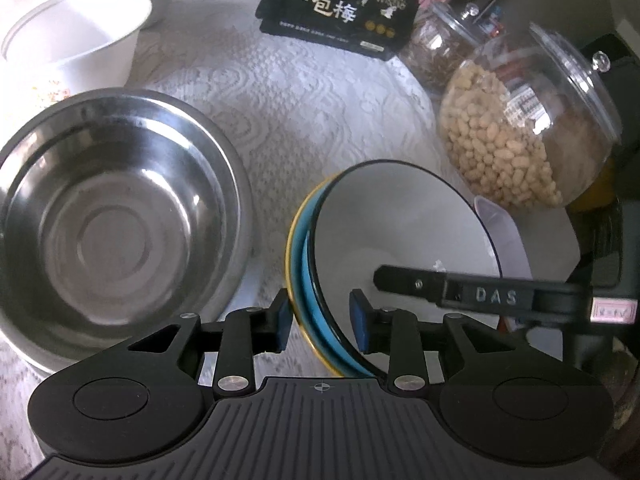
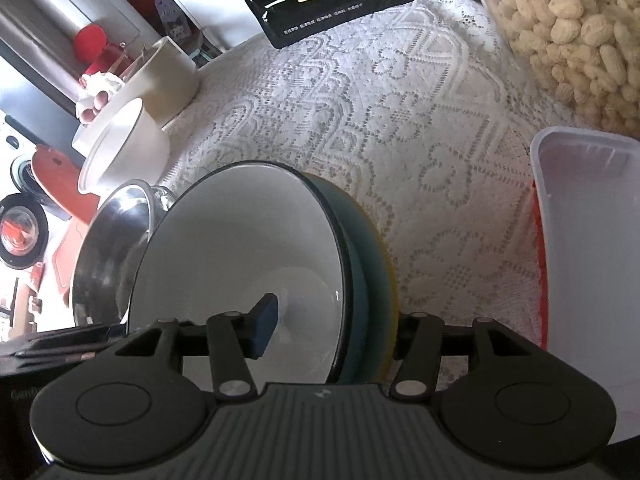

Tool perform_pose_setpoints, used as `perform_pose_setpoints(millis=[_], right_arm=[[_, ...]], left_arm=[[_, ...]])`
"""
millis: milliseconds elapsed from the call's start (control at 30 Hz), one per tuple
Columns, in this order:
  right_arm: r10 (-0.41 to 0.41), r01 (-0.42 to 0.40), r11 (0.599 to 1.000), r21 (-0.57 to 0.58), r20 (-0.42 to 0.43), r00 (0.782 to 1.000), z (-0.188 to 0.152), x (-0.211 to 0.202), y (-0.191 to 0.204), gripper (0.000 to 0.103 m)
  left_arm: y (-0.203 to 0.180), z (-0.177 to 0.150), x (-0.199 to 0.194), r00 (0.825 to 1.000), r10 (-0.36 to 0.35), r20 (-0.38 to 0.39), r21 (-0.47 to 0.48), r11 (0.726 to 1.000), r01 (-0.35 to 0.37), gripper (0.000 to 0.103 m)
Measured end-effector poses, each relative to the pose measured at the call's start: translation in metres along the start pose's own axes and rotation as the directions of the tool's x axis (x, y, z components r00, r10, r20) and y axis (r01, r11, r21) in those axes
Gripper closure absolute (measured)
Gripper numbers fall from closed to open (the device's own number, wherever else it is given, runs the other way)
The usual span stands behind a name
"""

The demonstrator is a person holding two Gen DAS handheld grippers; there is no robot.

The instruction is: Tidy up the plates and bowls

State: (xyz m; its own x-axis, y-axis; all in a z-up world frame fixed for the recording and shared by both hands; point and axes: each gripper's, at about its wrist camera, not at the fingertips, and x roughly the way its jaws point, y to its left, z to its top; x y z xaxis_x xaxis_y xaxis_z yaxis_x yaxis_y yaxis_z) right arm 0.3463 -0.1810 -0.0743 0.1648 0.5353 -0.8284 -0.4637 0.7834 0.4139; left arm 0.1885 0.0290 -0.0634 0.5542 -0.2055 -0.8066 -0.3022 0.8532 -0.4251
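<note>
Left gripper (image 1: 323, 322) straddles the near rim of the nested bowls (image 1: 396, 220): one blue pad outside the yellow edge, the other inside the white bowl, w/ visible gaps both sides, so jaws stand apart and aren't pinching. Right gripper (image 2: 332, 330) straddles the opposite rim; inner pad sits clear of the wall inside the bowl, outer pad is hidden behind the yellow edge, so I can't tell if it grips.

L to R on the lace tablecloth (image 1: 280, 92): white bowl (image 1: 76, 36) at the far left, steel bowl (image 1: 116, 216) just beside the stack, then the stack itself (white-lined bowl w/ black rim, teal layer, yellow outer one), tilted rather than flat. Right of that, peanut jar (image 1: 520, 128) and a clear plastic tub (image 2: 592, 248) stand near.

Risks, as I judge them:
- Neither pinch looks firm, so a lift now could let the tilted stack slide or drop back.
- The nested pieces may separate if only one layer is caught.
- Swinging left could clip the steel bowl; swinging right could knock the jar or tub.
- Lace may snag or drag under the base.
</note>
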Motion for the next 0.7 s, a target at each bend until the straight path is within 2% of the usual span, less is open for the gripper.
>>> perform_pose_setpoints(millis=[300, 400, 467, 533, 600, 667, 700], right_arm=[[-0.036, 0.036, 0.999, -0.022, 0.006, 0.999, 0.002, -0.003, 0.000, 0.049], [-0.078, 0.082, 0.995, -0.054, 0.063, 0.995, 0.007, -0.021, 0.006, 0.045], [-0.119, 0.127, 0.989, -0.074, 0.112, 0.987, 0.012, -0.037, 0.012, 0.045], [-0.159, 0.177, 0.980, -0.096, 0.165, 0.973, 0.020, -0.052, 0.022, 0.045], [-0.184, 0.210, 0.971, -0.110, 0.211, 0.960, 0.032, -0.065, 0.036, 0.044], [-0.201, 0.238, 0.963, -0.125, 0.249, 0.947, 0.046, -0.072, 0.053, 0.041], [-0.207, 0.249, 0.959, -0.136, 0.263, 0.942, 0.051, -0.073, 0.062, 0.039]], left_arm=[[0.001, -0.004, -0.007, 1.000, -0.023, 0.021, 0.018, 1.000, 0.022, 0.069], [0.006, 0.002, -0.031, 0.995, -0.043, 0.086, 0.041, 0.998, 0.040, 0.073], [0.012, 0.014, -0.052, 0.984, -0.078, 0.160, 0.037, 0.997, 0.073, 0.073], [0.019, 0.035, -0.074, 0.961, -0.097, 0.258, 0.036, 0.995, 0.091, 0.073], [0.030, 0.060, -0.086, 0.940, -0.106, 0.325, 0.026, 0.994, 0.103, 0.073], [0.049, 0.083, -0.095, 0.925, -0.078, 0.372, -0.014, 0.996, 0.090, 0.073], [0.066, 0.092, -0.101, 0.915, -0.039, 0.402, -0.050, 0.997, 0.064, 0.074]])
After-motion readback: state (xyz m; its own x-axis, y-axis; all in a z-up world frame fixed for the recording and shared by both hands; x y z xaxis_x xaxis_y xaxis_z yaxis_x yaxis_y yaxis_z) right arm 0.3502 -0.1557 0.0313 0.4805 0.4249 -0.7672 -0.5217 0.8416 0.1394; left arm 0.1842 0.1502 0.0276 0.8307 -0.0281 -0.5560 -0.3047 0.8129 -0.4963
